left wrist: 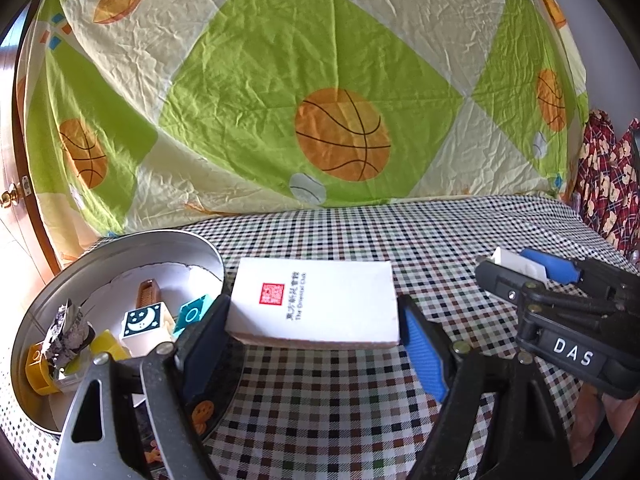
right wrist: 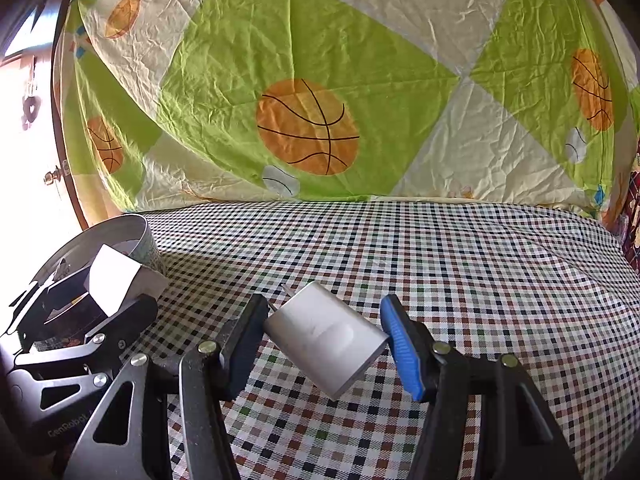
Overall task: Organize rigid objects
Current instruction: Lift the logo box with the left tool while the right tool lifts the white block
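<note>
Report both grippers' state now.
Left gripper: shut on the white rectangular box.
Right gripper: shut on the white plug-in charger.

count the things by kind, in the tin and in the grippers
printed cubes in the round tin: 2 (moon cube, teal cube)
yellow pieces: 2
crumpled foil: 1
brown comb-like piece: 1
white box, left gripper: 1
white charger, right gripper: 1
total: 8

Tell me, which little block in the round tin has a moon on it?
The white block with the dark blue face, between the yellow block and the teal block showing a ring, inside the round tin.
</note>
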Motion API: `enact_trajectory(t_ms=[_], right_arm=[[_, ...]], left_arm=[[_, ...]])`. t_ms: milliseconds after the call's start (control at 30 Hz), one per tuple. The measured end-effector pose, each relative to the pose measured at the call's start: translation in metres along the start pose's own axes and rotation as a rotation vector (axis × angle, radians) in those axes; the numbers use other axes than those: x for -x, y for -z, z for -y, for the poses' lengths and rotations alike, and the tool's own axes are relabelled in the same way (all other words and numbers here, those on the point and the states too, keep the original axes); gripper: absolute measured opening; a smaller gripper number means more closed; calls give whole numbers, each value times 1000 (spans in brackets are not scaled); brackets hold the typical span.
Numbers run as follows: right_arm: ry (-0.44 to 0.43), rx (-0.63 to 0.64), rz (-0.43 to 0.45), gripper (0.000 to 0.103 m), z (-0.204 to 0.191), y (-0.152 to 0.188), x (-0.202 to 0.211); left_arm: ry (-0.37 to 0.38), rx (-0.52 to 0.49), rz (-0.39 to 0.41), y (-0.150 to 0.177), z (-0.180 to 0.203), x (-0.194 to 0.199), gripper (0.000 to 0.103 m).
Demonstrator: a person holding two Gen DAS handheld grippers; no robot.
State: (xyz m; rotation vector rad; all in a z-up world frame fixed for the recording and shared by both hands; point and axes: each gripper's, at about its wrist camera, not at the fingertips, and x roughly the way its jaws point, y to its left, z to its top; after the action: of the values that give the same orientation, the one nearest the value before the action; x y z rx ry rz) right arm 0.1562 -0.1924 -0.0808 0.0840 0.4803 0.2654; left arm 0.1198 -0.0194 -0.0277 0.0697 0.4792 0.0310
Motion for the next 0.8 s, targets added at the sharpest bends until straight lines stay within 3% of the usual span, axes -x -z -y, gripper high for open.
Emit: enact_trajectory(t_ms=[233,800], right_arm=[[-6,7,5,61,-3,1,2],[-29,48,39,61,-19,4,14]], left_arm=[[-17,-30,25,3,3,9,82],[-14,15,47,6,-12,22,82]])
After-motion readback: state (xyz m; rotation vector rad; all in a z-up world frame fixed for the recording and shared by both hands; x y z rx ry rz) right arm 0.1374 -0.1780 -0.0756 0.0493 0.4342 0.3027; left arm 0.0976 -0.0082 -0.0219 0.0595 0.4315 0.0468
